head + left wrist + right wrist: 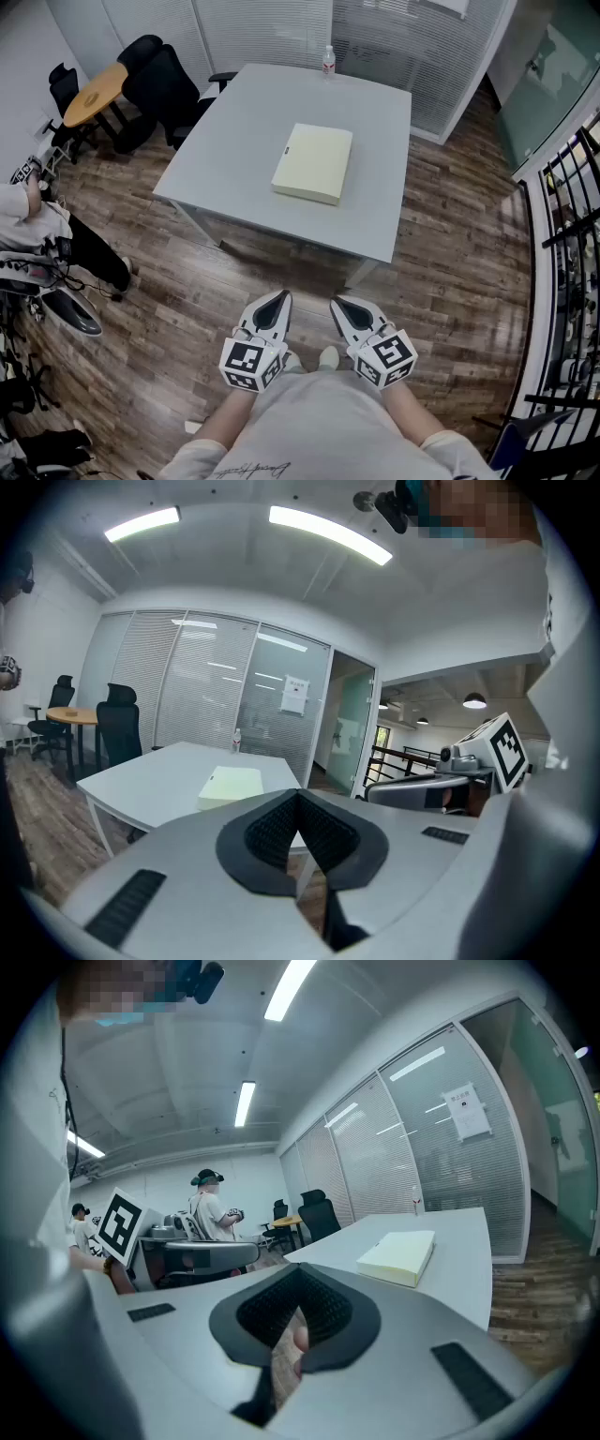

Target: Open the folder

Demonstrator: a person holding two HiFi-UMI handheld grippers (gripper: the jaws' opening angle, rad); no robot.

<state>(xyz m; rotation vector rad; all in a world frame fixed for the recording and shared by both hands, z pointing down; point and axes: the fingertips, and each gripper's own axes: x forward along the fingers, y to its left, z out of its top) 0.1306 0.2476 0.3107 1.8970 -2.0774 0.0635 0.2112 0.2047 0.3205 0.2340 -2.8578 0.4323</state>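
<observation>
Closed folder (313, 163) well ahead of me
My left tongs (277, 300) and right tongs (343, 307) are shut, empty; on the bench (375, 220), it's equally far from both, long axis pointing away.

Office, glass partitions (394, 37) with blinds, black swivel chairs (161, 80), grey table (244, 122)

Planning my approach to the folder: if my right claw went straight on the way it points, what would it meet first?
Probably the near edge of the grey table, short of the folder. Only floor lies ahead of the right claw before that. Height is unclear, so it might pass below.
</observation>
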